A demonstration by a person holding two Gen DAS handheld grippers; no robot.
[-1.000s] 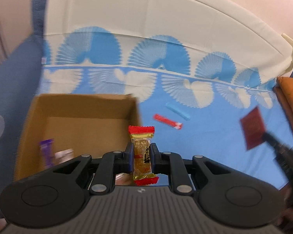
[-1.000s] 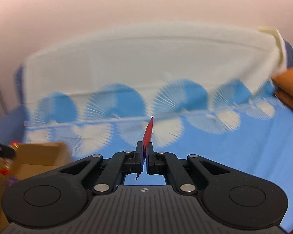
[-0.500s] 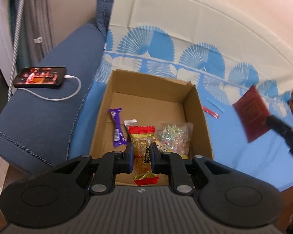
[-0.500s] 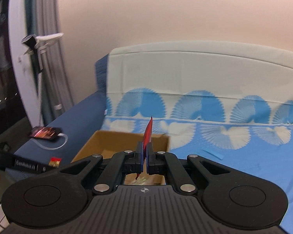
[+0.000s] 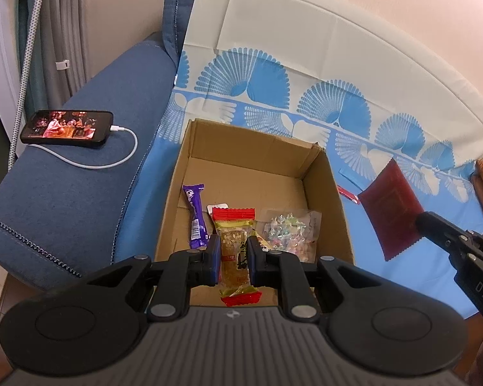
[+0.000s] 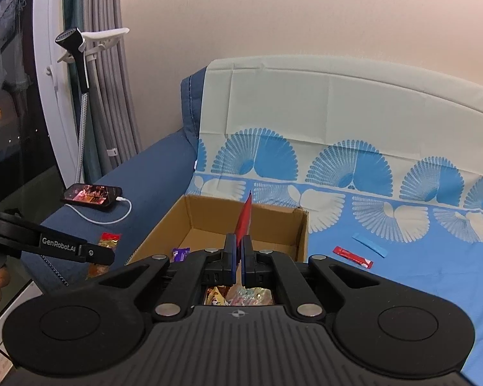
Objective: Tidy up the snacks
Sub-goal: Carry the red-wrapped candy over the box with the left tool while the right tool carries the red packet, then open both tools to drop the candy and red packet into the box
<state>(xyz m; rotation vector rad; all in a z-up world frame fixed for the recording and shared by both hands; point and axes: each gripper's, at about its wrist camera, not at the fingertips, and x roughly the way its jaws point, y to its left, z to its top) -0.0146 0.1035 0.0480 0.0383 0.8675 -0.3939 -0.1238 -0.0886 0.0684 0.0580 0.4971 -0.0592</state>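
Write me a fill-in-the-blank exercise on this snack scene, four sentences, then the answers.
1. The left hand-held gripper is shut on a snack bar with ___ ends.
2. The right hand-held gripper pinches a flat dark ___ packet.
3. The purple bar lies inside the ___ box.
4. A white cable plugs into the ___ on the sofa arm.

Answers: red; red; cardboard; phone

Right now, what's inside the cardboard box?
The cardboard box holds a purple bar, a clear candy bag and a small white packet; the held snack covers its near floor.
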